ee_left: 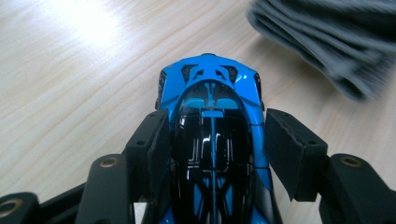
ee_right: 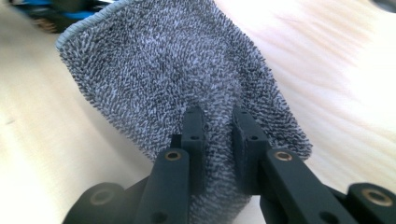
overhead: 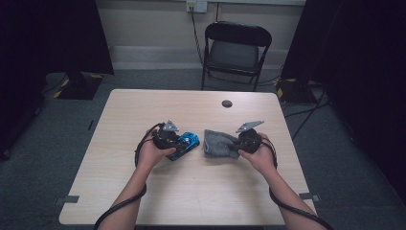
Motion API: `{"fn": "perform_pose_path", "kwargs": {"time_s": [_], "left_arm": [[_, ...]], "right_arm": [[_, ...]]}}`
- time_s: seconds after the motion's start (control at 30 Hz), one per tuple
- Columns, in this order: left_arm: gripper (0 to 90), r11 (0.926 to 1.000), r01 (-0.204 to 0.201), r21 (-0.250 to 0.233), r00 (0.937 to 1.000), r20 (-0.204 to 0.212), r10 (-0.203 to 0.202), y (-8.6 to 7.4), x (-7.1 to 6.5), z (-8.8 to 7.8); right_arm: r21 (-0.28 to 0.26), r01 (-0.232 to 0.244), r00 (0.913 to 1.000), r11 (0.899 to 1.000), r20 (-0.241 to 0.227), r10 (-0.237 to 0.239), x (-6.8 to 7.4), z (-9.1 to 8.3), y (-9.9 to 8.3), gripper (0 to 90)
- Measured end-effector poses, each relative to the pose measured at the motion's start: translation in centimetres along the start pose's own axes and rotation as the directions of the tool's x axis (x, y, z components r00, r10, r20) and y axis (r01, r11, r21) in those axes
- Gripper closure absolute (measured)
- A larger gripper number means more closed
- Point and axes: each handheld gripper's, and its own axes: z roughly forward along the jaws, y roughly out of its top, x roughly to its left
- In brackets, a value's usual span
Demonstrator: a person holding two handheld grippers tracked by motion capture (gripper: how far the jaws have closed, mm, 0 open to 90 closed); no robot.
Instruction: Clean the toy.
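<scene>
A blue and black toy car [overhead: 184,144] lies on the table left of centre. My left gripper [overhead: 176,143] reaches over it from behind. In the left gripper view the toy car [ee_left: 212,140] sits between the two pads: the left pad lies against its side and the right pad [ee_left: 280,149] stands just off it. A grey terry cloth [overhead: 218,143] lies to the car's right. My right gripper [overhead: 235,143] is shut on the cloth's near edge. In the right gripper view the cloth [ee_right: 163,70] stretches away from the pinching jaws.
The light wooden table [overhead: 191,191] has a dark round grommet [overhead: 227,103] near its far edge. A black folding chair [overhead: 235,50] stands beyond the table. Cables trail from both grippers along the forearms.
</scene>
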Motion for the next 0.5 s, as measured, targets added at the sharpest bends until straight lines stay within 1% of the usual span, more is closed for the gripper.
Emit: {"fn": "perform_pose_path", "kwargs": {"time_s": [0.03, 0.07, 0.1, 0.17, 0.2, 0.23, 0.27, 0.3, 0.33, 0.37, 0.43, 0.5], "left_arm": [[41.6, 1.0, -0.001, 0.001, 1.0, -0.004, 0.001, 0.0, 0.0, 0.1], [42.1, 1.0, -0.001, 0.008, 1.0, -0.007, 0.001, 0.2, -0.1, 0.1], [43.3, 0.9998, -0.007, 0.019, 0.9998, -0.016, 0.007, 0.2, -0.1, 0.1], [44.3, 0.9998, -0.003, 0.022, 0.9999, -0.015, 0.003, 0.3, -0.1, 0.2], [44.3, 0.9995, -0.013, 0.027, 0.9997, -0.019, 0.013, 0.4, -0.2, 0.2], [44.2, 0.9995, -0.013, 0.027, 0.9997, -0.019, 0.013, 0.4, -0.2, 0.2], [43.1, 0.9988, -0.011, 0.048, 0.9995, -0.028, 0.013, 0.3, -0.2, 0.3], [38.5, 0.9991, -0.005, 0.042, 0.9995, -0.03, 0.007, 0.3, -0.1, 0.4], [38.8, 0.9991, -0.005, 0.042, 0.9995, -0.03, 0.007, 0.3, -0.1, 0.4], [39.0, 0.9996, 0.01, 0.028, 0.9996, -0.028, -0.009, 0.1, -0.2, 0.4], [40.8, 0.9993, 0.012, 0.036, 0.9995, -0.031, -0.011, 0.1, -0.2, 0.2], [41.1, 0.9995, 0.009, 0.029, 0.9994, -0.033, -0.008, 0.1, -0.2, 0.2]], "right_arm": [[-0.005, 0.011, 0.9998, 1.0, -0.014, -0.011, 0.3, 0.0, -0.1, 77.0], [-0.005, 0.032, 0.9987, 0.999, -0.039, -0.033, 0.9, 0.0, -0.3, 77.0], [-0.01, 0.042, 0.9974, 0.999, -0.059, -0.043, 1.3, 0.0, -0.3, 76.9], [-0.021, 0.064, 0.993, 0.998, -0.099, -0.065, 2.2, 0.1, -0.3, 76.9], [-0.021, 0.084, 0.9899, 0.996, -0.113, -0.085, 2.7, 0.2, -0.3, 76.8], [-0.021, 0.104, 0.9863, 0.994, -0.126, -0.106, 3.3, 0.3, -0.3, 76.7], [-0.02, 0.124, 0.9824, 0.992, -0.138, -0.126, 3.8, 0.4, -0.3, 76.6], [-0.019, 0.146, 0.978, 0.989, -0.148, -0.147, 4.3, 0.6, -0.2, 76.6], [-0.016, 0.164, 0.9734, 0.986, -0.16, -0.164, 4.8, 0.7, -0.2, 76.5], [-0.017, 0.179, 0.9676, 0.984, -0.178, -0.179, 5.2, 0.9, -0.2, 76.4], [-0.015, 0.212, 0.9558, 0.977, -0.205, -0.211, 6.0, 1.2, -0.2, 76.2], [-0.014, 0.243, 0.9421, 0.97, -0.235, -0.239, 6.8, 1.6, 0.0, 76.0]]}}
